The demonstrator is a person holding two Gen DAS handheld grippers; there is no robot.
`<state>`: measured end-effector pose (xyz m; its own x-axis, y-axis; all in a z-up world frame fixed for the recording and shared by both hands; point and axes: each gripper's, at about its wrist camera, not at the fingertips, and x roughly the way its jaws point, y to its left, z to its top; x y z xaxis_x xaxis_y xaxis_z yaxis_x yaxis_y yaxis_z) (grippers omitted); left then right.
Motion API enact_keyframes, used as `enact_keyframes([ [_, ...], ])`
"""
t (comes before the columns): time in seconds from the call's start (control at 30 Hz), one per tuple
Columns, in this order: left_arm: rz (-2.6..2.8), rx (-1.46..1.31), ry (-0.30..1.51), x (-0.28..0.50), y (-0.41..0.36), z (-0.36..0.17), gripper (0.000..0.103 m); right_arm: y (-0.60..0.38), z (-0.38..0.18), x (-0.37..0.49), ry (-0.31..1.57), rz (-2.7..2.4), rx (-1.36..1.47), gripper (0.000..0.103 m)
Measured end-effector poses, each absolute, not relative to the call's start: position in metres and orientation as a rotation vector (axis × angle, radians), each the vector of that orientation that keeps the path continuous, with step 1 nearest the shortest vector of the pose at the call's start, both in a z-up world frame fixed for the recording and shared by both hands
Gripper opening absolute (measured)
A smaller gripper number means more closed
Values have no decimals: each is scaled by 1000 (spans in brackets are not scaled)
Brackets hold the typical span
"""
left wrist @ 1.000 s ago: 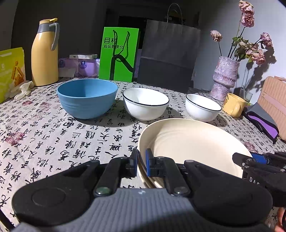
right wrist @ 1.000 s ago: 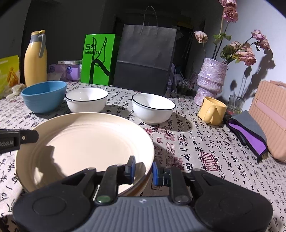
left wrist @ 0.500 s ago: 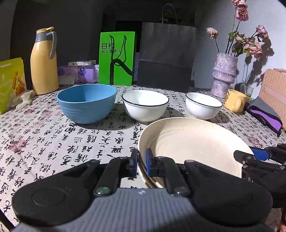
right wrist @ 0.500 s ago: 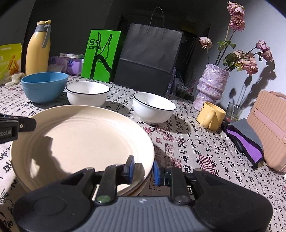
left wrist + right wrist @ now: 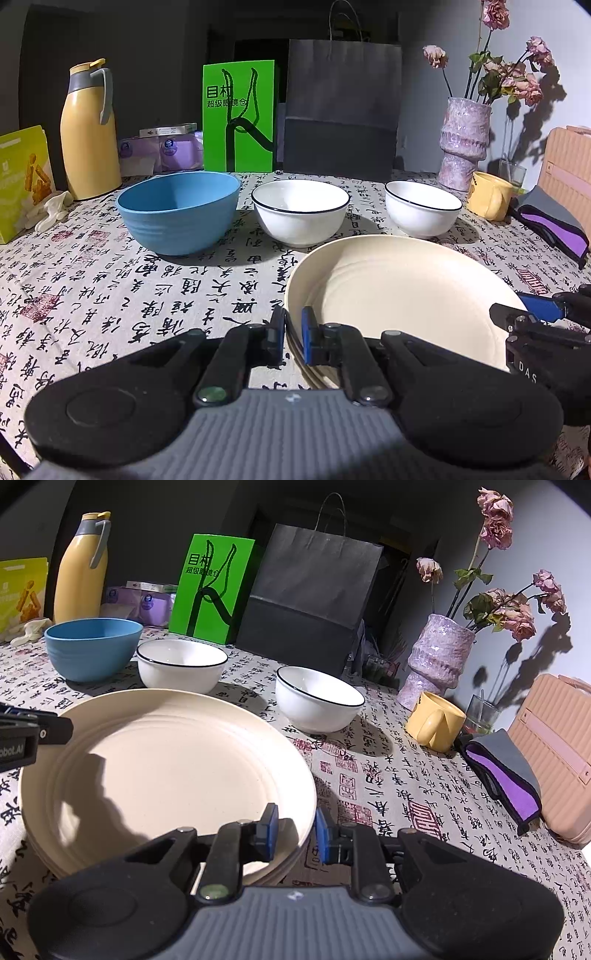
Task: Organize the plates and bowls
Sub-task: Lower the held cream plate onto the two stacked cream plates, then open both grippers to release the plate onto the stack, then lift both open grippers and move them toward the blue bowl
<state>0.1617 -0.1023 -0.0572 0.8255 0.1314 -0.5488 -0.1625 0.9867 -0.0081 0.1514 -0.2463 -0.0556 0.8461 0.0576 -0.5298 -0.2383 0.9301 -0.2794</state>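
Plates (image 5: 162, 760), cream and stacked, sit on the near part of the table, in front of three bowls. The left gripper (image 5: 293, 334) is clamped on the stack's left rim; the right gripper (image 5: 293, 830) pinches the right rim. To move the stack well, both hands should probably rise together and stay level. The plates look matte, round and ridged. The blue bowl (image 5: 179, 212) seems ribbed; the two white bowls (image 5: 300, 210) are glossy with dark rims.

Both grippers' fingers (image 5: 309, 332) clamped, angled downward
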Motion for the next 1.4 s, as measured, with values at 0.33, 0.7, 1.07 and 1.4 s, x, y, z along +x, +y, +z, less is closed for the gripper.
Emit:
enact_keyframes([
  [0.33, 135, -106, 595, 162, -95, -56, 10, -253, -53, 156, 567, 178, -297, 23],
  [0.7, 112, -150, 556, 155, -88, -43, 54, -266, -47, 158, 599, 226, -190, 40],
  [1.07, 93, -171, 503, 143, -80, -31, 102, -274, -37, 150, 588, 270, -123, 89],
  [1.4, 84, -234, 496, 127, -66, -30, 103, -286, -31, 149, 614, 258, -4, 103],
])
